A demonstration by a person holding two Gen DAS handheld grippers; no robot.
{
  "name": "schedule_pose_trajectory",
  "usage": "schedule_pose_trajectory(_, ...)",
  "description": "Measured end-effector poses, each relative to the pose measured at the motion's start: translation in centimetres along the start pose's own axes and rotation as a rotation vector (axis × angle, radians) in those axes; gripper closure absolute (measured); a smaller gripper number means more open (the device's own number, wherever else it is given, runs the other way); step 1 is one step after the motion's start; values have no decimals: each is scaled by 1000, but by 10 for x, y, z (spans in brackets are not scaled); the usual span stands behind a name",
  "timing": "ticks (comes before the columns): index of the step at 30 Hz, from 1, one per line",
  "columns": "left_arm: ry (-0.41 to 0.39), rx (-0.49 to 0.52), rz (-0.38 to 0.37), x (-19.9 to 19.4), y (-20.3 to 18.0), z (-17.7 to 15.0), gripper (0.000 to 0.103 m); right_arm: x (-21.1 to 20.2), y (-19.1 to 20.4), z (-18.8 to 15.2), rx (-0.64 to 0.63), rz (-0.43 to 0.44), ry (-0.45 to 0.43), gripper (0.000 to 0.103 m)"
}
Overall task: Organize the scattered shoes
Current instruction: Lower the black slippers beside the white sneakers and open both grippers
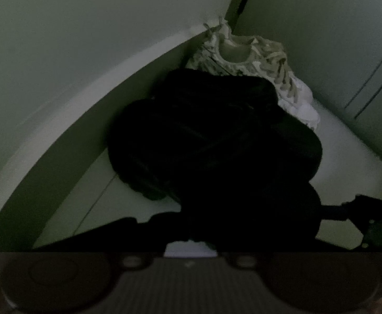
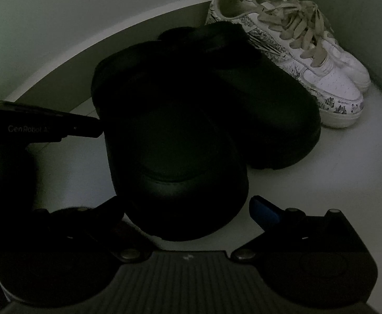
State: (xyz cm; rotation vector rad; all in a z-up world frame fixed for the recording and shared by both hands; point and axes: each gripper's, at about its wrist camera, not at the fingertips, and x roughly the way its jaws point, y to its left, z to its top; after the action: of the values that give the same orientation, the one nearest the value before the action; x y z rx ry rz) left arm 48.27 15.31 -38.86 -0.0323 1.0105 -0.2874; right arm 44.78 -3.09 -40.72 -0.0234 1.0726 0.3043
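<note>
Two black clogs stand side by side on a pale floor in a dim corner: the near one [image 2: 175, 157] and the far one [image 2: 256, 99]. A pair of white patterned sneakers [image 2: 308, 60] stands behind them against the wall. My right gripper [image 2: 188, 212] is open, with its fingers on either side of the near clog's toe. My left gripper [image 2: 96, 128] comes in from the left and its tip touches the near clog's side. In the left wrist view the black clogs [image 1: 212, 136] fill the middle and hide the left gripper's fingers. The sneakers [image 1: 256, 62] lie beyond.
A pale wall with a darker baseboard [image 2: 112, 60] curves behind the shoes. A second wall or cabinet face [image 1: 335, 52] closes the corner on the right. The floor [image 2: 335, 170] shows to the right of the clogs.
</note>
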Motion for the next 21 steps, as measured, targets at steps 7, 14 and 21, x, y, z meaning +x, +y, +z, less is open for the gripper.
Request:
schedule_pose_trajectory(7,8,16,-25,6,2,-4,103,1,-14,13,18,-19,19,0)
schedule_pose_trajectory(14,8,25,-27,1,10,-10,103,0,-27,20,-8,-21,26,0)
schedule_pose_trajectory(21,17,13,-16,1,17,-14,103,-5,-14,9,22,-38,24,0)
